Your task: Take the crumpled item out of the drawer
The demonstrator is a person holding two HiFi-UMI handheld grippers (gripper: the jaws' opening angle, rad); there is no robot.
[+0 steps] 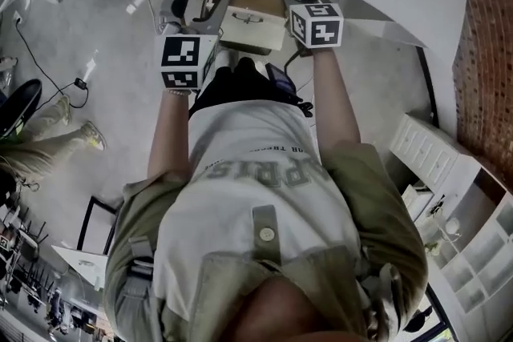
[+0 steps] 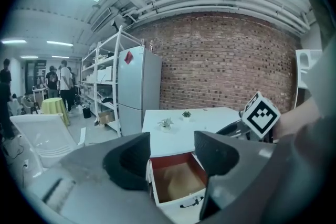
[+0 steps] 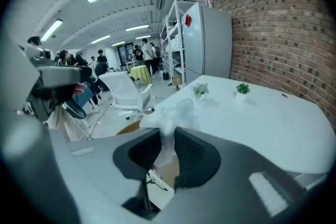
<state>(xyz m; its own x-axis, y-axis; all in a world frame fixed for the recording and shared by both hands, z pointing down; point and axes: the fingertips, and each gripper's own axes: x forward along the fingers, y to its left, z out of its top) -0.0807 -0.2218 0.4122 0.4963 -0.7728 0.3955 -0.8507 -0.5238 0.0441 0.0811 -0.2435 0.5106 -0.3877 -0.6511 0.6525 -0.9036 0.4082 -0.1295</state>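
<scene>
Closest in, the right tool (image 3: 168, 136) has its two dark jaws drawn in on the crumpled item (image 3: 176, 113), a pale, filmy, see-through wad. A thin strip of it runs down between the ribbed pads, while the bunched bulk stands up just past the tips. Directly below that tool's jaws, and clear of the wad, lies the drawer (image 2: 185, 206), pulled open, with a white front, a dark handle and a reddish-brown inside. So the item sits in the right tool's grip above the drawer, not inside it. To the right tool's left, the left tool (image 2: 172, 139) holds its jaws well apart with nothing between the pads. Seen through that gap, the open drawer lies just beyond and below the tips. The right tool's marker cube (image 2: 261, 113) shows off to the left tool's right, at about the same height. In the head view both tools are held forward side by side on the person's outstretched forearms (image 1: 333, 104), with the drawer front between and just ahead of them. Beyond both tools spreads the white desk (image 2: 210, 115), whose near edge overhangs the drawer. Two small potted plants (image 2: 166, 123) stand farther back on it, well apart from either tool. Past the desk, left of the left tool's line of sight, stand a grey fridge (image 2: 137, 86) and white shelving (image 2: 100, 76), with a brick wall (image 2: 226, 60) behind. A white chair (image 3: 126, 89) stands on the floor to the far left of the right tool.
</scene>
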